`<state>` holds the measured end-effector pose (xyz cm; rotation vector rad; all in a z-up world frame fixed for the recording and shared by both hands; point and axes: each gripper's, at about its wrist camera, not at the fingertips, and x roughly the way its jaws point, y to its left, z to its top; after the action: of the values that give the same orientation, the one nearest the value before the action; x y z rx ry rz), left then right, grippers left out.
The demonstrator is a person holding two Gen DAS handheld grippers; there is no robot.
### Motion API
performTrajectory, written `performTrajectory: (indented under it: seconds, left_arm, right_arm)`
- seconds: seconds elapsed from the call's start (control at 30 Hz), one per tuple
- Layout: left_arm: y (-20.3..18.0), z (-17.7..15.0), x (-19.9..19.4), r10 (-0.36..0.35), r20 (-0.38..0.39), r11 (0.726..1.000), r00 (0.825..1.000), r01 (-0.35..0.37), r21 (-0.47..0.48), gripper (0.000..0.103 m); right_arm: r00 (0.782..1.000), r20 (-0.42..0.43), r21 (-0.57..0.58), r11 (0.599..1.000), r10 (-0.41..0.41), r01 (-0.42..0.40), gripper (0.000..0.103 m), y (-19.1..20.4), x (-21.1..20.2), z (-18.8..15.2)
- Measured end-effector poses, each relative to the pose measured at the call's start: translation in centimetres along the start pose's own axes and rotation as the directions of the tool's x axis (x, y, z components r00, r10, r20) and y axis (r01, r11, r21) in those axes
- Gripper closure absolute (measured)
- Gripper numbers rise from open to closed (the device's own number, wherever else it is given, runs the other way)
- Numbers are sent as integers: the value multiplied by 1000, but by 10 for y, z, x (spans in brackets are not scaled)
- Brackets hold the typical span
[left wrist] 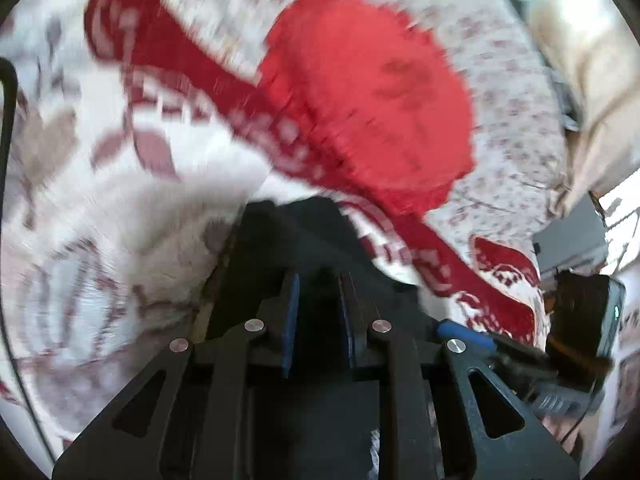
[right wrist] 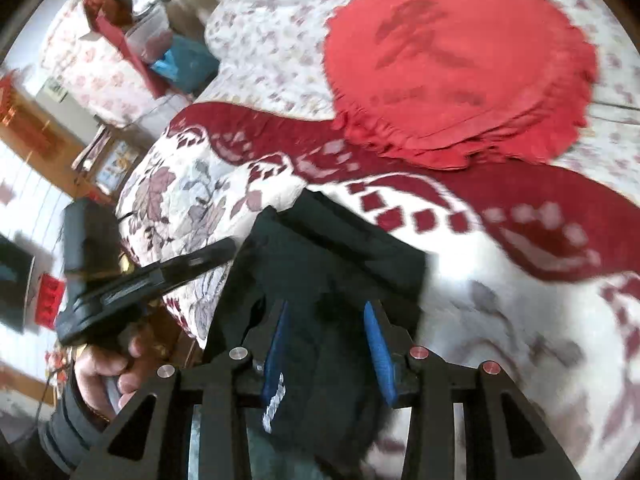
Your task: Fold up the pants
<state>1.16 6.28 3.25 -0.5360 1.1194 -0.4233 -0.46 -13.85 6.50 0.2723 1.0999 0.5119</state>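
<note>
The dark pants (left wrist: 304, 224) hang bunched in both grippers above a bed. In the left wrist view my left gripper (left wrist: 318, 280) has its blue pads close together with dark cloth pinched between them. My right gripper (left wrist: 500, 344) shows at the lower right edge of that view. In the right wrist view my right gripper (right wrist: 326, 308) is shut on a thick fold of the pants (right wrist: 340, 248), whose far edge drapes ahead over the blanket. My left gripper (right wrist: 160, 276) reaches in from the left, held by a hand (right wrist: 108, 364). Both views are blurred.
A white floral blanket (right wrist: 500, 320) with a dark red patterned band (right wrist: 540, 200) covers the bed. A round red frilled cushion (right wrist: 460, 60) lies beyond it on a flowered sheet (right wrist: 272, 20). Bags and boxes (right wrist: 160, 52) crowd the far left bedside.
</note>
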Motion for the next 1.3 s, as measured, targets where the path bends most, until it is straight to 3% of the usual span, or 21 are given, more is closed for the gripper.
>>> performTrajectory:
  seconds: [0.07, 0.2, 0.4, 0.53, 0.57, 0.63, 0.7, 0.77, 0.83, 0.93, 1.0, 1.13, 1.17, 1.2, 1.27, 1.3]
  left_arm:
    - [11, -5, 21, 20, -35, 999, 999, -21, -28, 89]
    - [18, -7, 22, -3, 6, 999, 1000, 3, -42, 92]
    - [12, -10, 22, 21, 30, 1000, 999, -21, -13, 92]
    - [9, -10, 14, 15, 50, 1000, 999, -14, -23, 92]
    - [10, -14, 0, 5, 91, 999, 996, 0, -52, 92]
    - [12, -26, -27, -19, 188, 996, 982, 35, -82, 81]
    - [17, -42, -48, -24, 267, 995, 963, 50, -91, 45]
    - [24, -54, -53, 18, 297, 995, 955, 12, -99, 37]
    - [37, -56, -46, -1, 239, 988, 971, 39, -152, 37]
    - [55, -51, -30, -73, 145, 966, 987, 107, -236, 37]
    - [55, -49, -20, -120, 96, 962, 988, 140, -235, 36]
    - [55, -47, -18, -179, 73, 956, 981, 191, -221, 35]
    - [54, -48, -19, -173, 75, 957, 982, 186, -221, 38]
    - [52, -49, -20, -155, 73, 961, 985, 167, -219, 51]
    - [47, -52, -24, -131, 80, 969, 988, 145, -200, 63]
    - [40, -52, -27, -109, 88, 979, 990, 122, -163, 68]
  right_arm:
    - [994, -64, -6, 996, -85, 85, 67, -11, 28, 0]
    - [993, -78, -16, 996, -88, 87, 66, -16, 37, -1]
    - [997, -58, 6, 999, -41, 41, 64, -28, 34, -4]
    - [999, -5, 88, 995, 46, -45, 63, -41, 18, -6]
    - [997, 22, 121, 990, 70, -72, 63, -45, 13, -7]
    - [986, 106, 218, 965, 128, -148, 60, -60, -4, -12]
    - [965, 188, 354, 904, 182, -239, 52, -83, -17, -24]
    - [963, 186, 425, 868, 195, -258, 46, -96, -17, -33]
    - [961, 136, 465, 841, 241, -277, 45, -102, -6, -37]
    - [966, 27, 485, 842, 257, -238, 42, -98, 13, -38]
    - [962, -12, 490, 840, 272, -231, 41, -97, 20, -39]
    - [950, -28, 467, 844, 312, -264, 41, -95, 27, -37]
    - [946, -34, 455, 848, 322, -272, 45, -96, 28, -35]
    - [945, -39, 441, 854, 326, -276, 49, -96, 30, -33]
    - [942, -47, 421, 862, 333, -284, 73, -95, 32, -31]
    - [942, -44, 401, 869, 333, -289, 77, -93, 29, -32]
